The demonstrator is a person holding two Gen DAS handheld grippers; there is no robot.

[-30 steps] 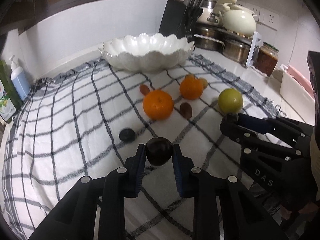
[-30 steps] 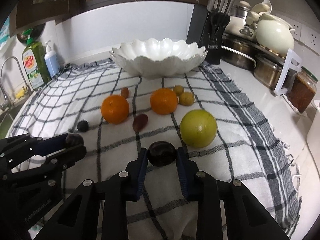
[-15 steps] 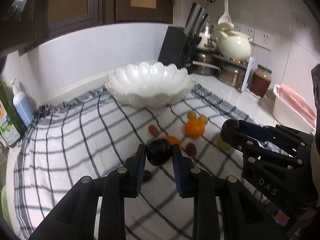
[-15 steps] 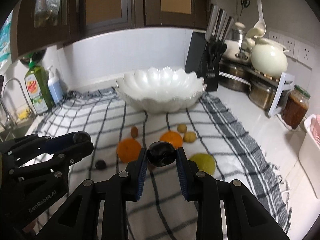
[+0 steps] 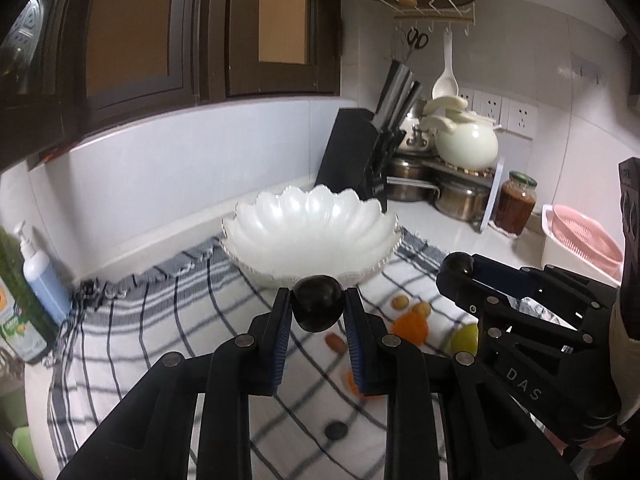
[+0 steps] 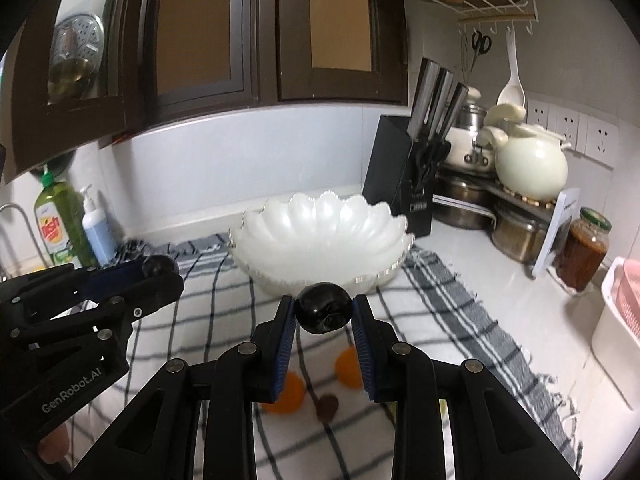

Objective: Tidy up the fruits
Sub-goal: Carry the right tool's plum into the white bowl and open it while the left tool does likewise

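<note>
My left gripper [image 5: 318, 308] is shut on a dark plum [image 5: 319, 305] and holds it high above the checked cloth [image 5: 160, 332], just short of the white scalloped bowl [image 5: 310, 236]. My right gripper [image 6: 324, 314] is shut on another dark plum [image 6: 323, 308], also raised in front of the bowl [image 6: 320, 240]. Each gripper shows in the other's view, the right one [image 5: 460, 268] and the left one [image 6: 160, 266]. On the cloth below lie oranges [image 5: 410, 326] [image 6: 286, 396], a green fruit [image 5: 466, 338], small brown fruits [image 6: 328, 402] and a small dark fruit [image 5: 336, 430].
A black knife block [image 6: 404, 184], pots and a cream kettle [image 6: 530, 168] stand back right. A sauce jar [image 6: 582, 252] and a pink basket [image 5: 580, 244] are at the right. Soap bottles [image 6: 60, 224] and a sink stand at the left.
Both grippers have lifted their plums off the cloth and risen high, moving toward the bowl. The fruits on the cloth have dropped low in both views.
</note>
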